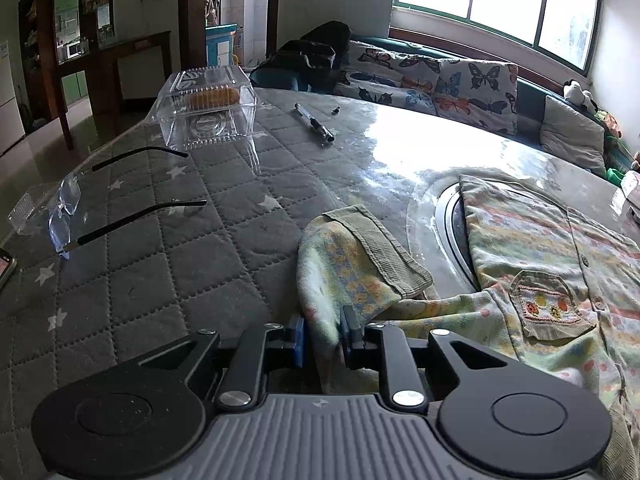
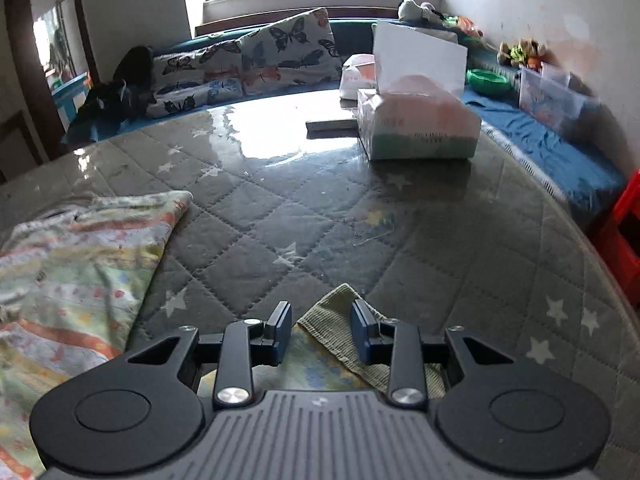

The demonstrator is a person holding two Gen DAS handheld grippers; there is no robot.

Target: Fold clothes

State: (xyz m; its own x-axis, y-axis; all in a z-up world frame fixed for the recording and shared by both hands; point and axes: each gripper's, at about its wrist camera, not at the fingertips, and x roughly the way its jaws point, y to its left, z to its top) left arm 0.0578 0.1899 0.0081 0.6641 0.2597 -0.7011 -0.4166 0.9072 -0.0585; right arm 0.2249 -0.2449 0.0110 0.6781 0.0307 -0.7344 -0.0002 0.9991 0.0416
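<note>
Two handheld grippers work one small pastel-printed cotton shirt with olive corduroy cuffs [image 1: 552, 248] on a grey quilted star-patterned table cover [image 1: 168, 248]. The left gripper [image 1: 322, 334] has sleeve fabric bunched between its blue pads, apparently pinched. The right gripper [image 2: 320, 334] straddles the other ribbed cuff [image 2: 340, 320]; its pads stand apart from the cloth, not gripping. The thin sleeve could slip from the left pinch, or the right could close on air, skewing the fold. The shirt lies front-up, rumpled, its embroidered chest pocket [image 1: 550, 306] just beyond the left fingers.
</note>
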